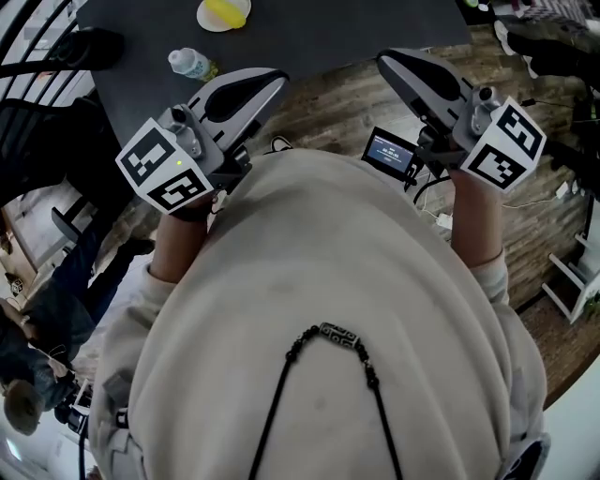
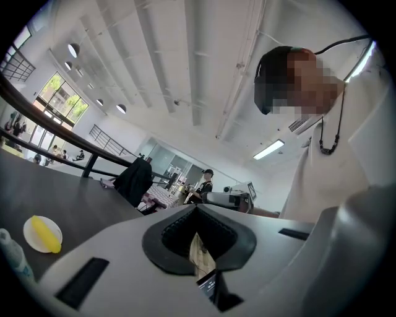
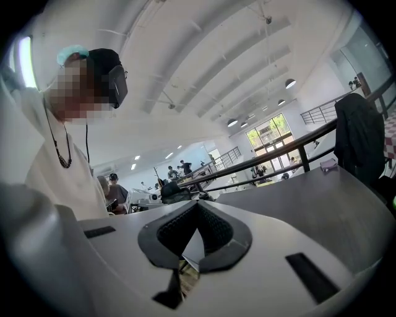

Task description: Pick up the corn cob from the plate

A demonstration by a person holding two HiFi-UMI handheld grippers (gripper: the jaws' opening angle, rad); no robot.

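approach not begun: left gripper [image 1: 267, 82] and right gripper [image 1: 392, 64] both closed, empty (corn cob [image 1: 225, 11] on plate [image 1: 207, 23], well ahead). next, likely: reach out, open jaws.

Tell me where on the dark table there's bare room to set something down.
The table is bare from the plate holding the corn cob rightward to its right edge, ahead of the right gripper. The left part is busier: the plate, a bottle near the front edge, and the left gripper close by.
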